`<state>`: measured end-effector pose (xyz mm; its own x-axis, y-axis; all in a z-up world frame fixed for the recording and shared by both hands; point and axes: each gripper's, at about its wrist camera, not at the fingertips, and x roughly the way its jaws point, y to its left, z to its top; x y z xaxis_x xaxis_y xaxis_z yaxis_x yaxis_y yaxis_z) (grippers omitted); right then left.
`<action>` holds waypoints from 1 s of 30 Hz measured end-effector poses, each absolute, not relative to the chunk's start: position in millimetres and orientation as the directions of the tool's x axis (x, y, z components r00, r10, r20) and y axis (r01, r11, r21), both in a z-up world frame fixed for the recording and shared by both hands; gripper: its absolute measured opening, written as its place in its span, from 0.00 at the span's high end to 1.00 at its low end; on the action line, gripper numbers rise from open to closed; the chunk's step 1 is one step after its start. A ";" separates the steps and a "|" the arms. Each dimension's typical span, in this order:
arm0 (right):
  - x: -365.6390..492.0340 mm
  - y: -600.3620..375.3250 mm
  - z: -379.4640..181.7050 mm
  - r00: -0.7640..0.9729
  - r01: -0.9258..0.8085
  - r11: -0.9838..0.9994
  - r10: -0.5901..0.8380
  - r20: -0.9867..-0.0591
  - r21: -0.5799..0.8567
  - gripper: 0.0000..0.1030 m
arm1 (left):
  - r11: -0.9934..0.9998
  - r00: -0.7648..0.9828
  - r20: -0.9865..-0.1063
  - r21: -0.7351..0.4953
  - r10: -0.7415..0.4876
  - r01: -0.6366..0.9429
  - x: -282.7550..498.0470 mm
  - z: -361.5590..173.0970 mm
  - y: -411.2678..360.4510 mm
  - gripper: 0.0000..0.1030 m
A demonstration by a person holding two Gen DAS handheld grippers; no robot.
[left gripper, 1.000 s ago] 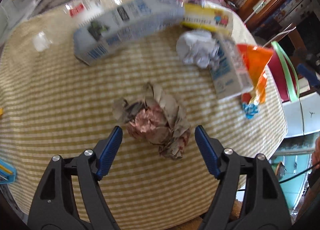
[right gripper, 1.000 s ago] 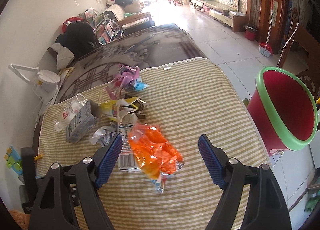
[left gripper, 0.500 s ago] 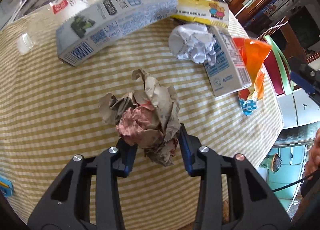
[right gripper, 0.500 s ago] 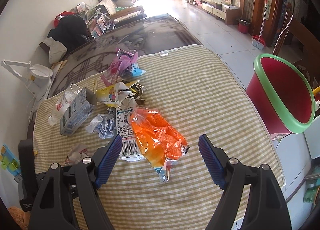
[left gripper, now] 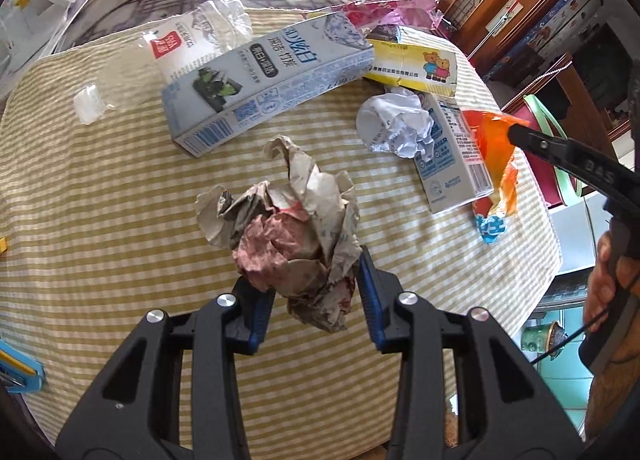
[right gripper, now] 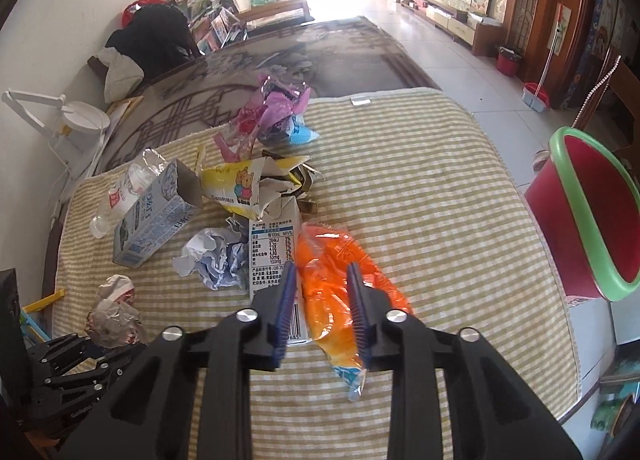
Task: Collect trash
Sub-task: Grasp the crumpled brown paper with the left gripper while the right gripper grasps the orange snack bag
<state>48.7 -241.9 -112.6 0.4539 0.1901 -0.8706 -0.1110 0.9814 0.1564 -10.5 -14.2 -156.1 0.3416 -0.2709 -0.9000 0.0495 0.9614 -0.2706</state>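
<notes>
The paper wad (left gripper: 296, 236), brown with a pink part, sits between the blue pads of the left claw (left gripper: 310, 296), and both pads press on its lower sides, so this claw is clamped on the wad. Whether the wad is off the striped cloth (left gripper: 100, 188) I cannot tell. The orange bag (right gripper: 340, 292) lies on the surface near its right edge. The right claw (right gripper: 320, 312) has just been closing, and the bag is between its 2 pads; the pads stand close together at the bag's sides, and the plastic looks squeezed between them.

Just left of the bag lies a small carton (right gripper: 274, 252), touching it. Beside the carton is a white paper ball (right gripper: 216, 260). Further back lie a long blue-white carton (left gripper: 268, 80), a clear bottle (left gripper: 192, 44), a torn yellow box (left gripper: 416, 64) and pink wrappers (right gripper: 268, 116). The red bin (right gripper: 588, 212) with a green rim stands beside the surface on the right. In the left view, a hand (left gripper: 608, 284) holds the right claw's handle.
</notes>
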 end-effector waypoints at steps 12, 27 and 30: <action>52.6 -231.5 -115.9 0.455 -0.170 0.976 0.199 -0.868 0.134 0.84 | 0.961 0.348 -0.897 -0.275 -0.271 0.039 -12.2 -154.6 -14.3 0.64; 30.1 -255.5 -58.5 0.556 -0.160 0.965 0.263 -0.788 0.209 0.86 | 0.958 0.368 -0.886 -0.276 -0.284 0.075 -5.9 -140.0 -39.7 0.64; 27.9 -262.9 -51.3 0.571 -0.154 0.964 0.265 -0.777 0.215 0.86 | 0.956 0.371 -0.881 -0.279 -0.292 0.091 -2.3 -135.6 -48.9 0.64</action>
<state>27.9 -262.9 -51.3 0.5706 0.2648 -0.7774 -0.1542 0.9643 0.2153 -2.3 -48.9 -135.6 0.3715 -0.2921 -0.8813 0.0907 0.9561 -0.2787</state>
